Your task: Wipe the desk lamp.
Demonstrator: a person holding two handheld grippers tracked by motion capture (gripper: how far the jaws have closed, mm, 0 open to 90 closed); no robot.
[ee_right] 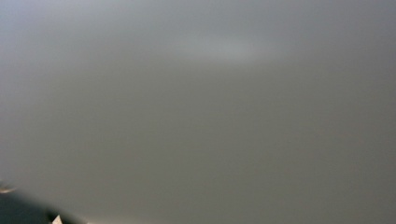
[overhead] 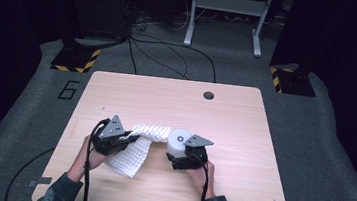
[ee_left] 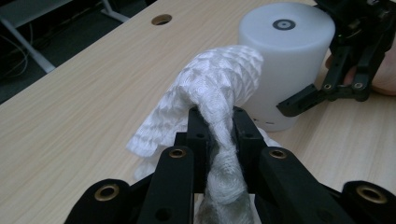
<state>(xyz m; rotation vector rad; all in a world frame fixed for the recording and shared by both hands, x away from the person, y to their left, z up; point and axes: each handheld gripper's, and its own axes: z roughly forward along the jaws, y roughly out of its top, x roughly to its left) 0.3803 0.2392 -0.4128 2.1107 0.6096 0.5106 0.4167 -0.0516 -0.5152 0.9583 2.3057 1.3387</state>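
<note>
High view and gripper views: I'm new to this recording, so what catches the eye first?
A white waffle-textured cloth, bunched and pinched between the shut jaws of the left gripper, leans against a white plastic cylinder. The right gripper grips that cylinder near the front middle of the pale wooden table.

The right gripper view is blurred to a flat grey haze, so no jaw and no edge can be made out in it; at its lower left corner a dark shape and a small pale scrap are cut off and cannot be identified. In the high view the jaws of the right gripper [overhead: 180, 156] are hidden behind its own body and the white cylinder [overhead: 179, 142], so their grip cannot be judged there. In the left gripper view the lower part of the white cloth [ee_left: 219, 93] is cut off by the bottom edge, and the base of the cylinder is partly covered by the cloth.
</note>
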